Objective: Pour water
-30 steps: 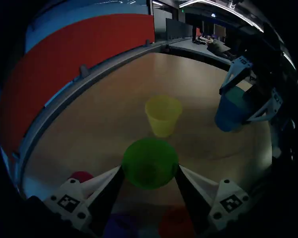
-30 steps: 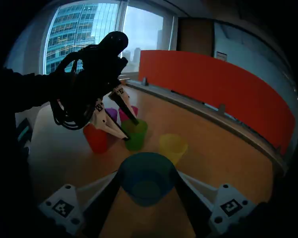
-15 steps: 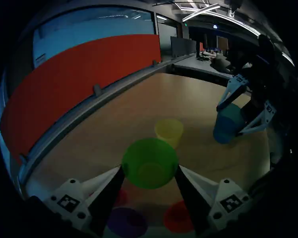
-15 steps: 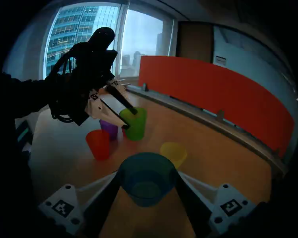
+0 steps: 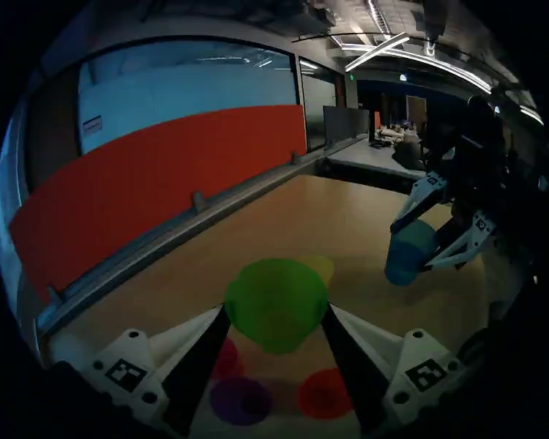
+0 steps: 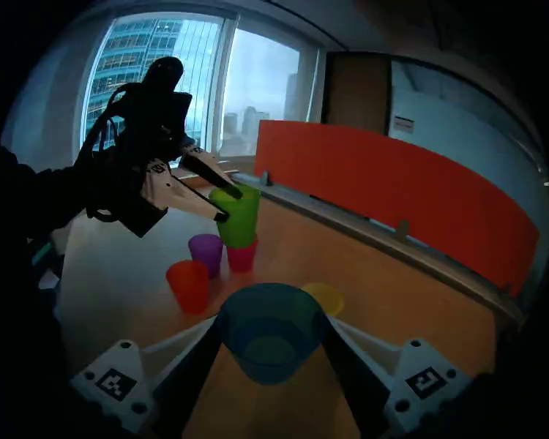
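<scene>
- The green cup [image 5: 276, 296] is clamped between both fingers of the left gripper [image 5: 274, 310], lifted above the table [image 5: 326, 212]
- The blue cup [image 6: 271, 336] is pinched between the right gripper [image 6: 271, 323] fingers, spread to cup width
- The yellow cup [image 6: 324, 296] stands just beyond it
- The red cup [image 6: 189, 285], purple cup [image 6: 206, 252] and pink cup [image 6: 241, 257] cluster below the green cup

My left gripper [image 5: 274, 310], up in the air, clamps the green cup [image 5: 276, 293] between both fingers; my right gripper [image 6: 271, 323] likewise clamps the blue cup [image 6: 269, 336].
</scene>
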Tool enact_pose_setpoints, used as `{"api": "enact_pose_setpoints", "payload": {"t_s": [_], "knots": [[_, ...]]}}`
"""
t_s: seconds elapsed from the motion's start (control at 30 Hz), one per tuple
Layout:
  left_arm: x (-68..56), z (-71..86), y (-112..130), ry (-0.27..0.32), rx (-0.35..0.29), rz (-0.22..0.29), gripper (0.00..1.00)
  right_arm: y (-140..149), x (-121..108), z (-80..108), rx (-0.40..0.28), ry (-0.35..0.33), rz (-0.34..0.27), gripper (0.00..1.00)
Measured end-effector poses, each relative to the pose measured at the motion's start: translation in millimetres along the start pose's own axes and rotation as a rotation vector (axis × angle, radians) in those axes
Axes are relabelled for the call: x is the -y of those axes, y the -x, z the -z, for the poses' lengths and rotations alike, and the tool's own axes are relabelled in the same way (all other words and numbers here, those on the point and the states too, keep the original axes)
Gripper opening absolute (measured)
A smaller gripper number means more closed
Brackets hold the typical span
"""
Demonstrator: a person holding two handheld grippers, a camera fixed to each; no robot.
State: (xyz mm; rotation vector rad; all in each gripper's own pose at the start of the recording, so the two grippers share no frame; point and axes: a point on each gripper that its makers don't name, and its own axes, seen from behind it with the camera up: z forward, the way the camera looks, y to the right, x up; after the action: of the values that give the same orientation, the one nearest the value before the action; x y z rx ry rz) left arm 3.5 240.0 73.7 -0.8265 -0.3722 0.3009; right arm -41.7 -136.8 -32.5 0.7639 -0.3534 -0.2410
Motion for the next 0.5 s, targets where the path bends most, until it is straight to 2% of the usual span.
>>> {"api": "enact_pose_setpoints", "payload": {"t_s": [0.5], "knots": [[7.9, 45.7, -38, -0.018, -0.198, 0.064, 0.87, -31, 11, 6.2, -0.077, 0.002, -0.007, 0.92]]}}
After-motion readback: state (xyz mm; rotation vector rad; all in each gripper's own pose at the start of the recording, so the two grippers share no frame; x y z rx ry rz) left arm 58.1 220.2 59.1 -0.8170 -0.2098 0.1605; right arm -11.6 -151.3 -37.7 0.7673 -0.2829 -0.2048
